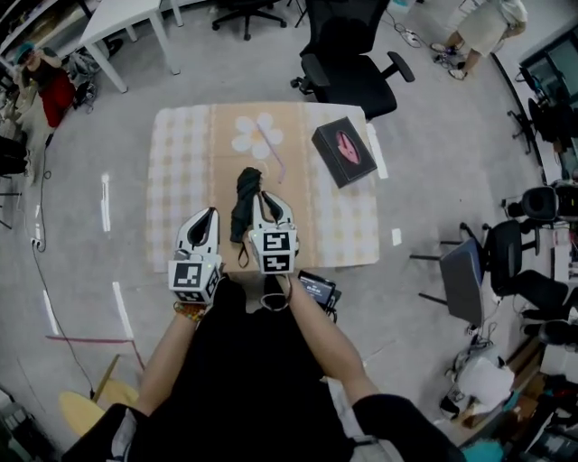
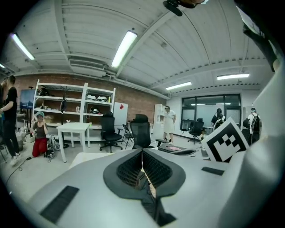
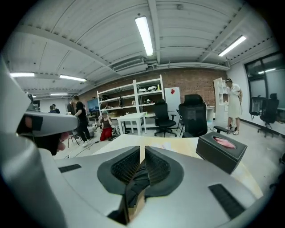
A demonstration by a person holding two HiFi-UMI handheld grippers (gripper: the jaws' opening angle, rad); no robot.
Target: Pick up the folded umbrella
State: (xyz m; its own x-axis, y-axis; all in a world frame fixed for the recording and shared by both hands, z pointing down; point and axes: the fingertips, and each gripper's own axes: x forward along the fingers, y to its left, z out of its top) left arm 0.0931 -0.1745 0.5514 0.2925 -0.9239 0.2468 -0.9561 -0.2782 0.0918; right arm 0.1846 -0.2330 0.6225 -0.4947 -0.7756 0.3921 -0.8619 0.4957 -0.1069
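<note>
Checked table [image 1: 181, 162], folded umbrella [image 1: 246, 203] lying between closed left gripper [image 1: 212, 213] and closed right gripper [image 1: 265, 196]

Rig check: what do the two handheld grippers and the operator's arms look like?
Left gripper and right gripper: pale grey shells tapering to a point, black ribbed pads inside. Each carries a cube with black-and-white square markers. The person wears a black top, forearms bare, with a gold-coloured bracelet at the left wrist.

- Black tissue box [image 1: 344, 152] on the checked tablecloth's [image 1: 181, 171] right part.
- White flower print [image 1: 256, 135] at the cloth's far middle.
- Black office chair [image 1: 350, 63] just beyond the cloth.
- White table [image 1: 122, 23], far left.
</note>
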